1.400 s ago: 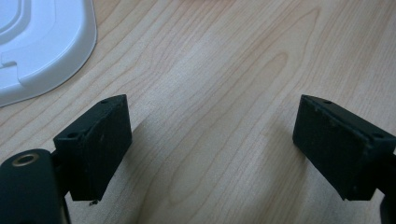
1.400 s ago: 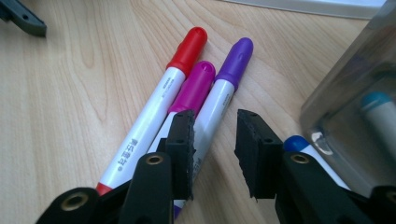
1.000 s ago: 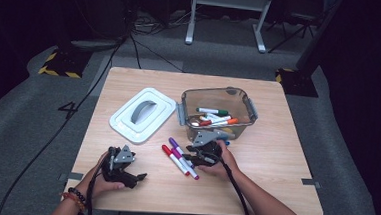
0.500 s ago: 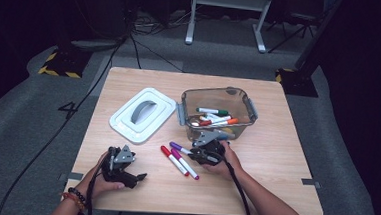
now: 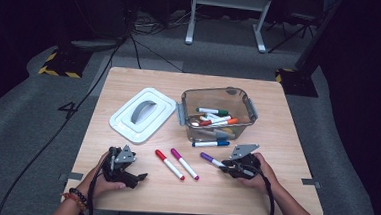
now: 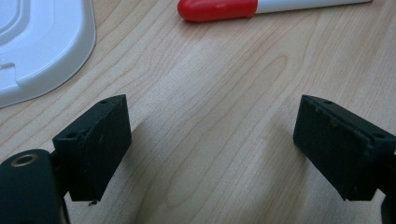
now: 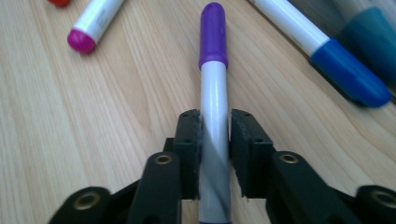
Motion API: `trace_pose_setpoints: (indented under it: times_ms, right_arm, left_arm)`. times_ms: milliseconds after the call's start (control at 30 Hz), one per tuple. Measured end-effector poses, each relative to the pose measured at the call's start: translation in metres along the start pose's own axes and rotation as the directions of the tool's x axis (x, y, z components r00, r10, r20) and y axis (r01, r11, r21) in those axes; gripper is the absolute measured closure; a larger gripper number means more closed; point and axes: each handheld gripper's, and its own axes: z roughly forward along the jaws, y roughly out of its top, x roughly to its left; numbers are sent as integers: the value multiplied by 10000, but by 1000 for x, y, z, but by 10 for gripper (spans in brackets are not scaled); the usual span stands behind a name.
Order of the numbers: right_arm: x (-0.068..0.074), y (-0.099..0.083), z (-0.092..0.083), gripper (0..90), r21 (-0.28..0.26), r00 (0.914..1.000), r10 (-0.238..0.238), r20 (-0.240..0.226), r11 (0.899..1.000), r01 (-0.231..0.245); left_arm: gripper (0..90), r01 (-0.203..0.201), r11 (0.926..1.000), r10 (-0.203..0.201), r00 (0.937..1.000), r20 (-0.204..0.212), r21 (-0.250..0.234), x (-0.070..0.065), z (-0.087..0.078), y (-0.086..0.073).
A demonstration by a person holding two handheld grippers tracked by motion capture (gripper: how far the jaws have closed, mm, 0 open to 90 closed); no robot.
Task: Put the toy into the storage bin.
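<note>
R gripper (image 5: 229, 166) at near-right of table (image 5: 296, 144), jaws clamped on purple marker (image 5: 210, 160), pads pressing both sides of white barrel, purple cap pointing away from jaws toward table centre; jaws just closing w/ marker between them, grip tight in right gripper view (image 7: 215, 154). Marker (image 7: 214, 93) low over wood, can't tell if tip end touches surface. L gripper (image 5: 133, 176) at near-left edge, held in hand, jaws wide apart, nothing between them, bare wood betw pads in left gripper view (image 6: 212, 149). Next out, mid-table: red marker (image 5: 169, 164) and magenta marker (image 5: 184, 163) lying flat, side by side, roughly parallel, caps toward far-left, well apart from both grippers. Red cap end also at top of left gripper view (image 6: 219, 8). Blue marker (image 5: 210, 144) flat on table just beside near wall of clear bin (image 5: 251, 108), outside it. Farther: bin holds several markers, green, orange, red caps visible among them, lying flat in a loose pile. White lid (image 5: 143, 114) left of bin, flat on table, grey handle recess up, near bin but not touching as far as can tell
</note>
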Motion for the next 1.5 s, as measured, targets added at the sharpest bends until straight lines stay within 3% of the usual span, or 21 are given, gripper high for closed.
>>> trace_pose_setpoints:
  times_ms: [167,300,400,500,633,900,1200,1500]
  right_arm:
    - [0,-1,-6,594,-293,10000,36,-8,9996,-36]
    - [-1,12,5,538,-509,9996,-134,-238,9986,122]
    - [-3,22,19,514,-310,9998,-66,-163,9995,61]
    - [-5,26,27,532,-424,9996,79,-255,9991,-90]
    - [-5,29,29,723,-513,9995,82,-291,9986,-97]
    - [-6,25,25,745,-529,9993,-35,-361,9986,16]
    - [-7,21,-12,746,-1665,9993,2,-369,9860,-63]
    - [-14,21,-61,746,-3076,9997,228,-13,9513,-221]
  left_arm:
    - [113,79,10000,-79,10000,-55,21,-2,2,2]
    - [110,86,10000,-86,9999,-52,8,-2,3,3]
    - [110,83,10000,-83,10000,-45,7,-2,3,3]
    - [110,77,10000,-77,10000,-36,8,-2,3,3]
    - [110,77,10000,-77,10000,-39,9,-2,3,3]
    - [109,75,10000,-75,10000,-33,11,-2,3,3]
    - [110,71,10000,-70,10000,-35,9,-2,3,3]
    - [109,69,10000,-69,10000,-30,6,-2,3,3]
